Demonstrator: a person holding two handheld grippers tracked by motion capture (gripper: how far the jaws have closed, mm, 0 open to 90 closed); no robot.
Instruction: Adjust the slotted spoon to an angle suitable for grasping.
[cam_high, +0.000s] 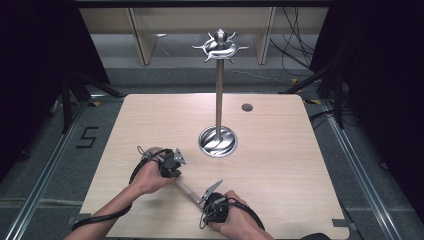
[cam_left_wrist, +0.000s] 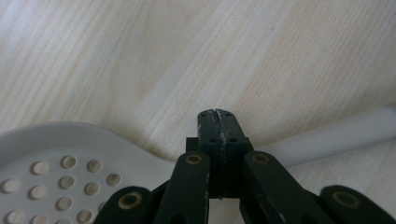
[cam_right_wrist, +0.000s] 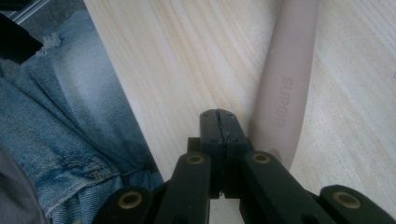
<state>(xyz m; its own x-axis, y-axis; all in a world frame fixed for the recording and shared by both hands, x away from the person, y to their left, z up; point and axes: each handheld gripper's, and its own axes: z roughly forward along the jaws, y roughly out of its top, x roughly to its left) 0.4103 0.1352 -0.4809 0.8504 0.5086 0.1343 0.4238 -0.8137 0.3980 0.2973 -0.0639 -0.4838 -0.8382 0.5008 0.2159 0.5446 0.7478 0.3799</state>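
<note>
The right gripper (cam_high: 216, 199) sits at the near edge of the light wooden table (cam_high: 280, 160), nearest the person. In the right gripper view its jaws are pressed together with nothing between them, and the end of the pale grey skimmer handle (cam_right_wrist: 285, 84), embossed "SUPOR", lies on the wood just beside them. Blue denim fabric (cam_right_wrist: 60, 140) shows past the table edge in that view.

The pale grey perforated skimmer spoon (cam_high: 186, 189) lies flat on the table, running from the right gripper up-left to the left gripper (cam_high: 172, 162). In the left gripper view the jaws are likewise closed together and empty, above the neck where the round perforated head (cam_left_wrist: 60, 172) joins the handle.

Beyond the skimmer, near the table centre, stands the polished steel utensil stand (cam_high: 218, 100) with round dish base and hooked crown. A small grey disc (cam_high: 247, 107) lies farther back, right of the stand.
</note>
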